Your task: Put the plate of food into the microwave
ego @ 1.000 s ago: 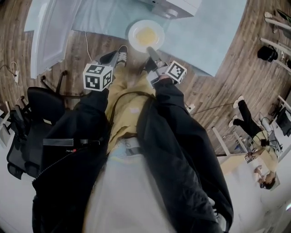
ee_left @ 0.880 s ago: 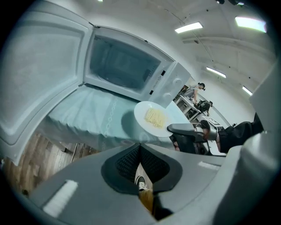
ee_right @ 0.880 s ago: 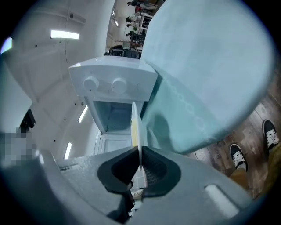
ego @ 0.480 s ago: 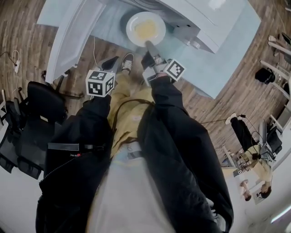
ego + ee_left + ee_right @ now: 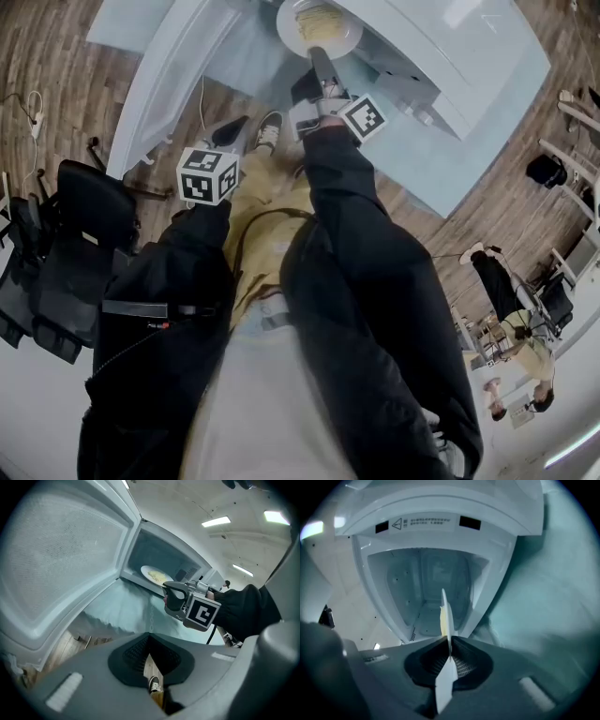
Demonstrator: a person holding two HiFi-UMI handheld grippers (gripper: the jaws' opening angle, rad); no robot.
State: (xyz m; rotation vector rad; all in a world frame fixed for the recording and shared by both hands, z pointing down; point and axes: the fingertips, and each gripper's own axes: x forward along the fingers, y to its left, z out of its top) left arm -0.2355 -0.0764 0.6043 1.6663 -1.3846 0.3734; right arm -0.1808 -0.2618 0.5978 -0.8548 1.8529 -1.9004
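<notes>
A white plate (image 5: 319, 23) with yellow food is held level at the mouth of the open white microwave (image 5: 441, 47). My right gripper (image 5: 320, 56) is shut on the plate's near rim. In the right gripper view the plate (image 5: 446, 613) runs edge-on from between the jaws (image 5: 449, 644) toward the microwave's cavity (image 5: 426, 588). In the left gripper view, the plate (image 5: 156, 576) is just inside the cavity's lower edge, with the right gripper (image 5: 169, 592) behind it. My left gripper (image 5: 223, 131) hangs lower at the left, jaws (image 5: 149, 656) nearly together with nothing held.
The microwave door (image 5: 173, 75) stands swung open to the left (image 5: 61, 559), close to the left gripper. A pale blue cloth (image 5: 487, 122) covers the table under the microwave. Black office chairs (image 5: 66, 244) stand at the left. People sit at a desk (image 5: 525, 347) at the far right.
My right gripper has carried the plate up and forward, from above the blue cloth to the microwave's opening. The left gripper has stayed about where it was.
</notes>
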